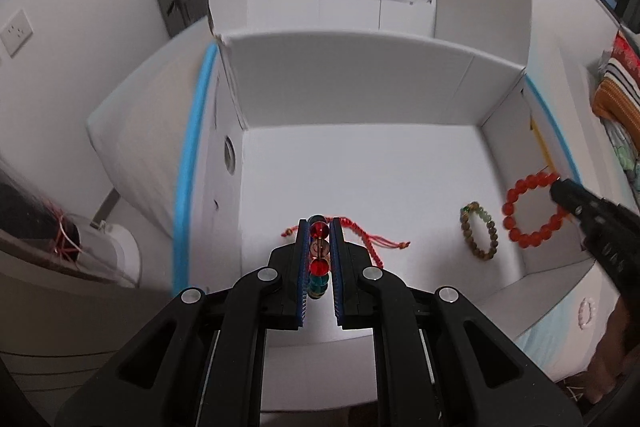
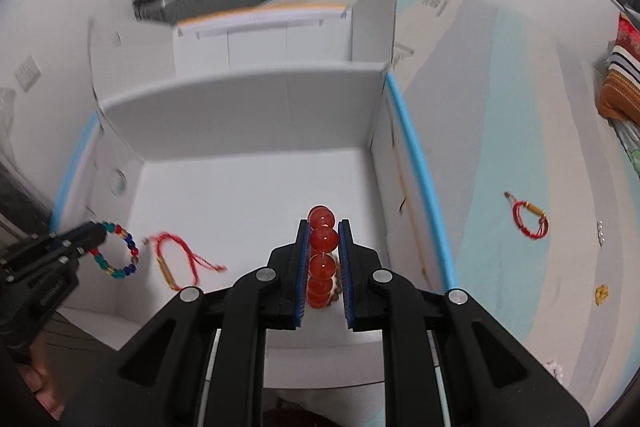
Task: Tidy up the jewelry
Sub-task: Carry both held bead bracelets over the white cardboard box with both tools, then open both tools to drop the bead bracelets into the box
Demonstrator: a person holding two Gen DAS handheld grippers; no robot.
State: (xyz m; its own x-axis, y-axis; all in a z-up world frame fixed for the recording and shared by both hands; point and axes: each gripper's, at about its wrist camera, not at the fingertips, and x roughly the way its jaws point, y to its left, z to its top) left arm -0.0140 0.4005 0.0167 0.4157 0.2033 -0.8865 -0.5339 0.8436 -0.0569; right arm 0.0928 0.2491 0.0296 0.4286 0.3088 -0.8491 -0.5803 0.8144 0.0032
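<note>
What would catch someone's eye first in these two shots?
Most striking are the two beaded bracelets pinched in tongs above the open white cardboard box: the left tongs grip a multicoloured glass-bead bracelet, and the right tongs grip an orange-red bead bracelet. On the box floor lie a red cord bracelet and a brown-green bead bracelet, with another red cord bracelet outside on the pale blue surface.

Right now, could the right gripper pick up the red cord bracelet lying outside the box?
Probably not yet: the right gripper is shut on the orange bead bracelet inside the white cardboard box; the red cord bracelet lies beyond its wall.
</note>
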